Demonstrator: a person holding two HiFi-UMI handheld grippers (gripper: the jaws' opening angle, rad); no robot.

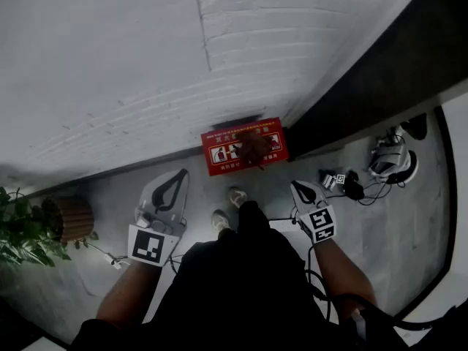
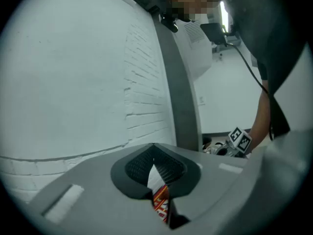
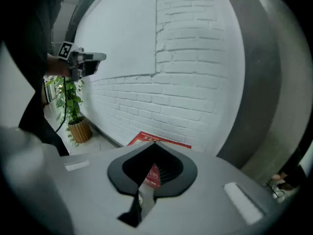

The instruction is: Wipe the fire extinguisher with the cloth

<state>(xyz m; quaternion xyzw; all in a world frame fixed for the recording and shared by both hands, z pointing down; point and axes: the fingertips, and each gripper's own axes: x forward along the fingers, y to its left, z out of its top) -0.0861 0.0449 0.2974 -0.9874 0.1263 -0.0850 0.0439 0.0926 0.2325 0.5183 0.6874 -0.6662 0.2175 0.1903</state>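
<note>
Hanging shut and empty, left claw point(image 1: 180, 175) and right claw point(image 1: 295, 186) look parked till a cloth turns up, I guess. Extinguisher box point(image 1: 244, 146) sits ahead, between them, against the wall point(image 1: 110, 64).

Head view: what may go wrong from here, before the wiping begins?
No cloth is in view; left gripper and right gripper are shut and empty, so wiping cannot start yet. Cables lie on the floor to the right; a step there could trip. The red box sits low against the wall; reaching down might bump a gripper on it.
</note>
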